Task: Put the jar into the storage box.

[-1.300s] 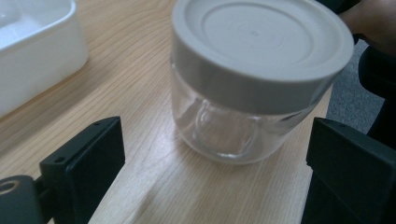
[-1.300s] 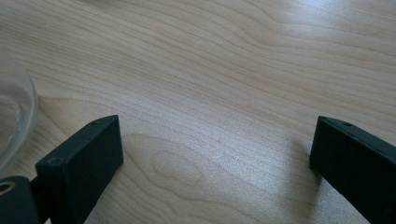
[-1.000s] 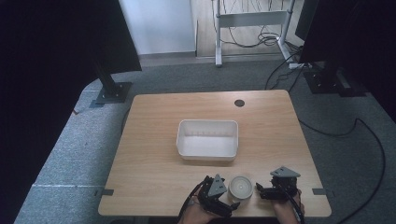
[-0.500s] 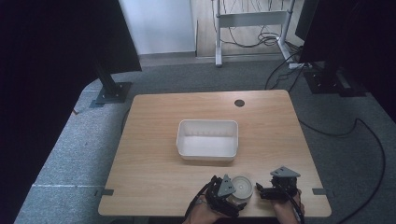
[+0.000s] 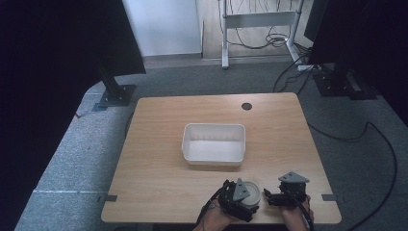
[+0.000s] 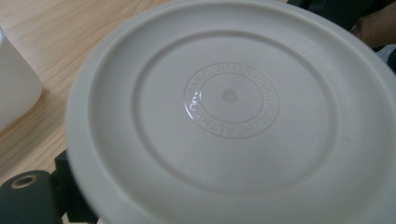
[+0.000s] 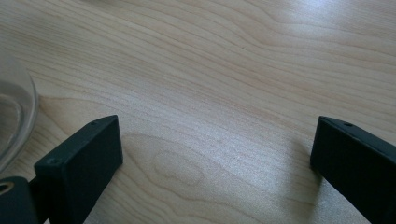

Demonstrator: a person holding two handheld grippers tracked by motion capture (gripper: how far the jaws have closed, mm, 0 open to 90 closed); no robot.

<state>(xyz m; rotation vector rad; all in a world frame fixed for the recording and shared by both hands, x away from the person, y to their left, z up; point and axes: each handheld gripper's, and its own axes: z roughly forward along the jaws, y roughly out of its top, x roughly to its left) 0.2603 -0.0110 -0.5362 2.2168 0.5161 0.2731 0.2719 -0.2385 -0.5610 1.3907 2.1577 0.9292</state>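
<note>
Wood-grain table [image 5: 159,159] fills the near scene, ringed by grey carpet; 1 round white lid [image 5: 249,192] sits at its near edge, tilted up in the left gripper [image 5: 236,197], whose jaws look clamped on its rim, likely to lift it clear. Up close, the lid [image 6: 229,116] shows embossed ring lettering. Just right of it, the right gripper [image 5: 273,197] rests low with its jaws wide apart, gripping nothing, beside 1 clear glass bowl edge [image 7: 14,116]; probably waiting. Farther off, mid-table, stands 1 empty white tub [image 5: 214,143]; 2 grippers in all.
</note>
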